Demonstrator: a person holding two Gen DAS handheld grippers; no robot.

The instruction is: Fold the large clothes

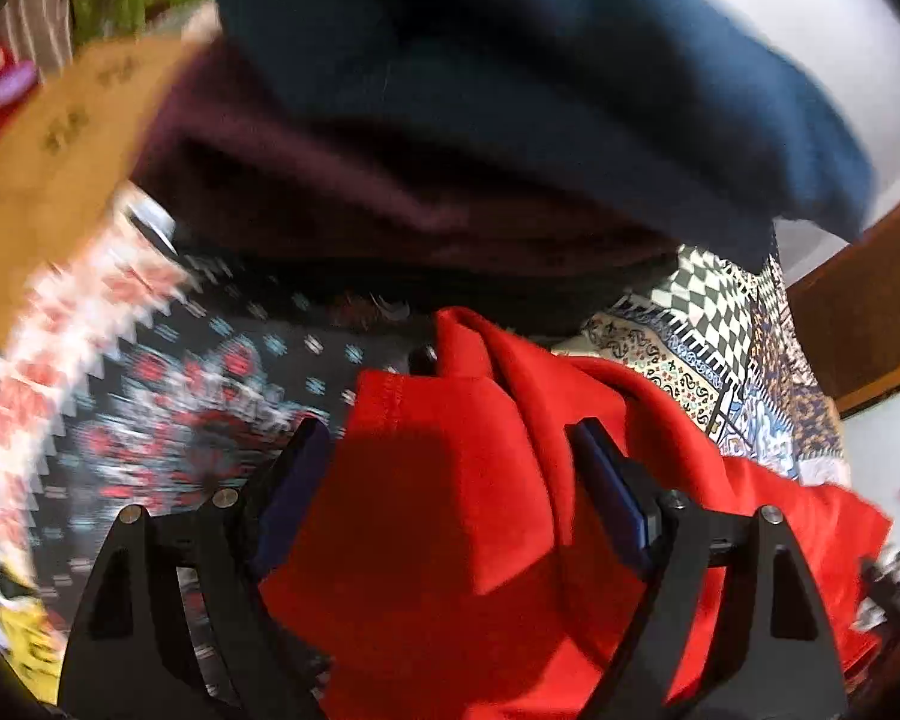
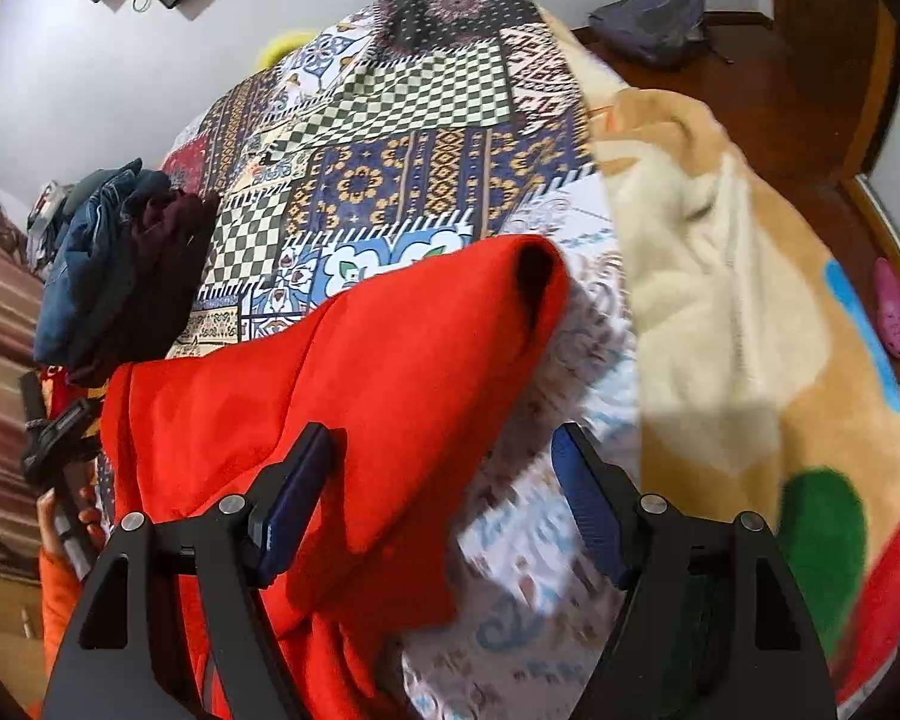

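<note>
Nearest the left wrist lens, the left tongs [image 1: 450,456] stood spread, their dark blue pads [image 1: 606,492] either side of a rumpled bright red fabric garment [image 1: 480,450] but not pressing it. The garment lay on a bed under a multicoloured patchwork-print bedspread [image 1: 708,324], just in front of a heap of 2 dark garments, 1 navy blue [image 1: 510,90] and 1 maroon [image 1: 342,180]. The right tongs [image 2: 444,456] were likewise spread, above the garment's sleeve, whose open cuff [image 2: 534,276] rested on the bedspread beside a cream and tan plush blanket [image 2: 720,300].
</note>
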